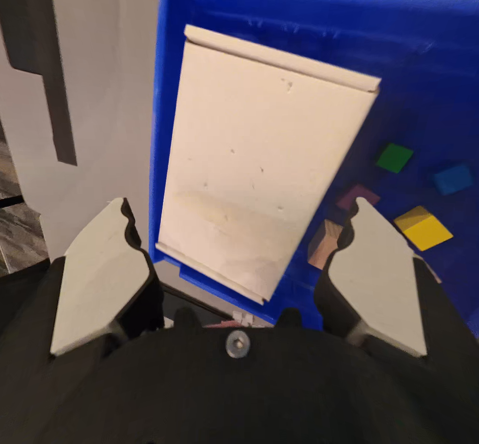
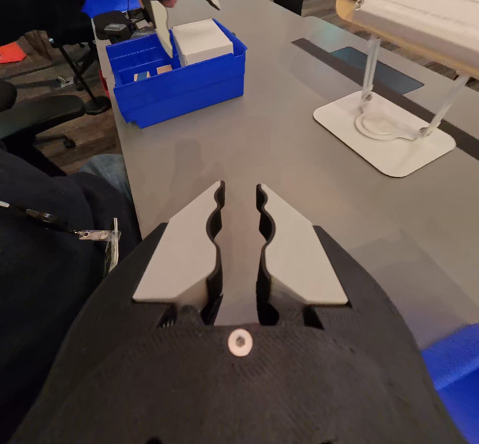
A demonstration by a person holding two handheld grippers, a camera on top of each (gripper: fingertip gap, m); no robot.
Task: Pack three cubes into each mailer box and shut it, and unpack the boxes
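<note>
While the left claw (image 1: 239, 224) hangs spread wide above the blue plastic bin (image 1: 337, 29), the left wrist view shows nothing between its pale fingers (image 1: 103, 271): a closed white cardboard mailer box (image 1: 248, 162) lies flat against the bin's left wall, directly under the gap. Loose on the bin floor to the right lie a green cube (image 1: 394, 158), a blue cube (image 1: 453, 179), a purple cube (image 1: 359, 195), a yellow cube (image 1: 423, 226) and a bare wooden cube (image 1: 324, 246), the last two nearest the right-hand finger. In the right wrist view, the right claw (image 2: 240, 188) rests low over the bare grey desk (image 2: 285, 133), its fingers drawn to a narrow gap and gripping nothing, well apart from the bin (image 2: 181, 94). Farther off, the left claw (image 2: 191, 29) appears poised over the bin with one finger tip down beside the mailer box (image 2: 204, 40); a white paper stand (image 2: 383, 136) sits to the right. The step in hand looks like reaching for the mailer box, whether to lift it out or open it I cannot tell. The next move calls for lowering the wide claw squarely over the box's edges and closing firmly, since the near bin wall leaves little room on that side.
</note>
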